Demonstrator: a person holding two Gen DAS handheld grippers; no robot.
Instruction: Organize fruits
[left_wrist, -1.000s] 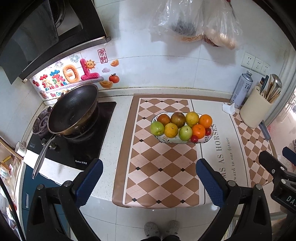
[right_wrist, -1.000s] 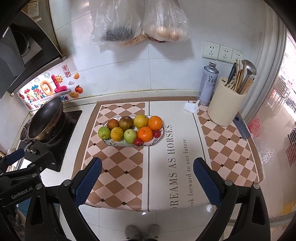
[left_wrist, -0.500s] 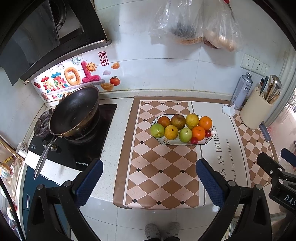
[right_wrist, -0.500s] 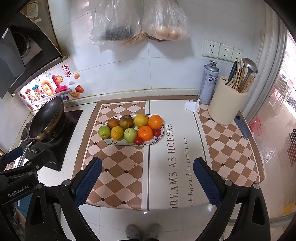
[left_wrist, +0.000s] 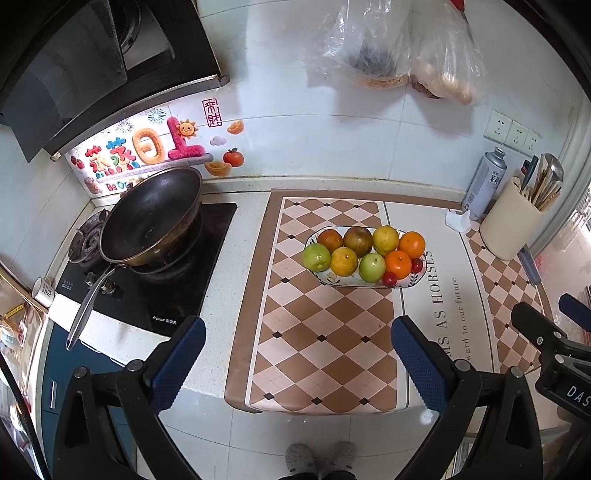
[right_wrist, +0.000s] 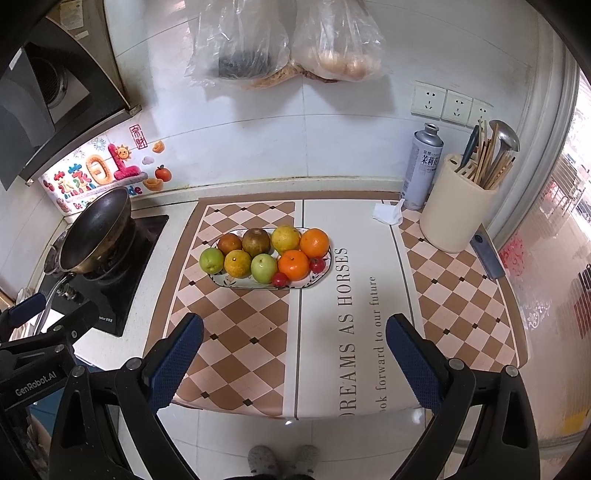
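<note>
Both views sit slightly farther back than a second ago; fruits unmoved. Left gripper (left_wrist: 295, 354) and right gripper (right_wrist: 293, 349) gape wide, empty, hovering short of the counter. All fruits (right_wrist: 264, 256) lie in rows on the oval plate (right_wrist: 243, 283), arranged. Mat (right_wrist: 347, 332) reads "DREAMS AS HORSES"; gripper body, "GenRobot.AI".

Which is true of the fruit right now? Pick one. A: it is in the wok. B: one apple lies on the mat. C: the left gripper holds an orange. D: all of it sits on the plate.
D: every fruit rests on the plate, and both the left gripper and right gripper are open and empty, well short of it.
</note>
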